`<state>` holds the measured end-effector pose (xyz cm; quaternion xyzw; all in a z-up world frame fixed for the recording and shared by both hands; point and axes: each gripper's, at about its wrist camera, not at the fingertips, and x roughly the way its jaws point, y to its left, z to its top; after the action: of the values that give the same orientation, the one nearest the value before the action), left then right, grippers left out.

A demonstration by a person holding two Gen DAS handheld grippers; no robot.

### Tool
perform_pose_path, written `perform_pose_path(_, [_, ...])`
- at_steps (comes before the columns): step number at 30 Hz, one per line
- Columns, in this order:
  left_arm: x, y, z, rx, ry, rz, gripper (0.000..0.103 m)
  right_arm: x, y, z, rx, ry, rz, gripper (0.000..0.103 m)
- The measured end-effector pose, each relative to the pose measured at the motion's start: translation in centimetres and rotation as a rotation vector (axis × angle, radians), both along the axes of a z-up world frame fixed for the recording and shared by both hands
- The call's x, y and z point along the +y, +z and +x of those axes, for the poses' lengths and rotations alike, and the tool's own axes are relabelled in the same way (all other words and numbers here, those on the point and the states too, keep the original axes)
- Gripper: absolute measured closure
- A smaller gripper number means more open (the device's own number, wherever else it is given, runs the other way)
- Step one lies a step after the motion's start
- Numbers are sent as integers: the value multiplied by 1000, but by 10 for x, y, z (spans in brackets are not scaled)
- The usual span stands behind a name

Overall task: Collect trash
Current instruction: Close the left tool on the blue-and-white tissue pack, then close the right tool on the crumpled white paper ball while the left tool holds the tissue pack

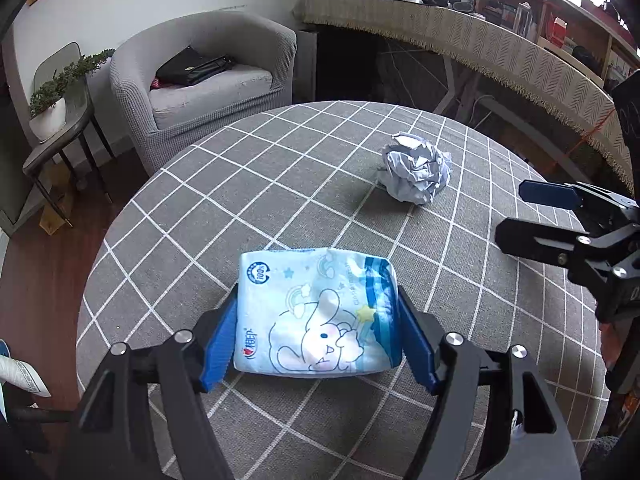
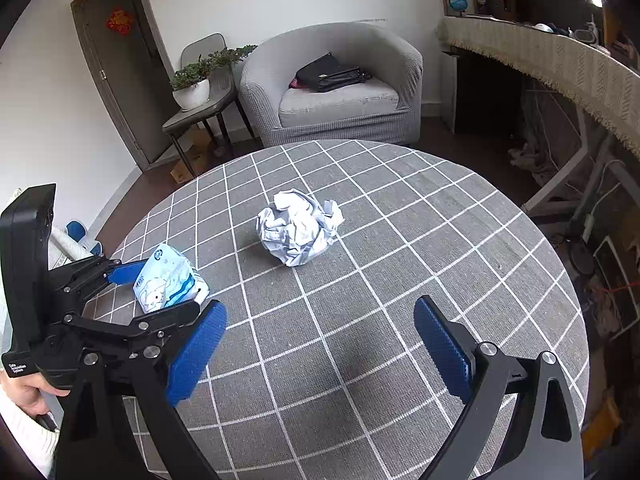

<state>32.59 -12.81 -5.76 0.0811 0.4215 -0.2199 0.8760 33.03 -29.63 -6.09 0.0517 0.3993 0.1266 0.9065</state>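
The tablecloth [image 2: 400, 280] is grey with a white grid, and the crumpled paper ball [image 2: 298, 226] on it is white with bluish shadows. The tissue pack [image 1: 316, 312] is pale blue and white (a cartoon rabbit, stars and darker blue stripes), and the gripper pads [image 2: 440, 350] are bright blue on black arms.

Round table [image 2: 460, 208] in grey checked cloth, grey armchair [image 2: 404, 64] holding black bag [image 2: 328, 74], potted plant [image 2: 192, 84]

Right gripper [image 2: 320, 344] sat wide apart, nothing between its pads, low in frame over the grid-cloth table [image 2: 440, 240]; crumpled paper ball [image 2: 299, 226] at centre, left gripper [image 2: 160, 290] around the tissue pack [image 2: 170, 282] at lower left.
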Motion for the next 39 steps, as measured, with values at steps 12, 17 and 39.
perform_pose_path(12, [16,6,-20,-11,44,-67,29,30,-17,23,42,-5,21,8])
perform_pose_path(17, [21,7,-21,-16,51,-87,29,30,-17,35,53,-50,11,8])
perform_pose_path(39, [31,3,-37,6,62,-110,29,48,-5,51,22,-99,-29,51])
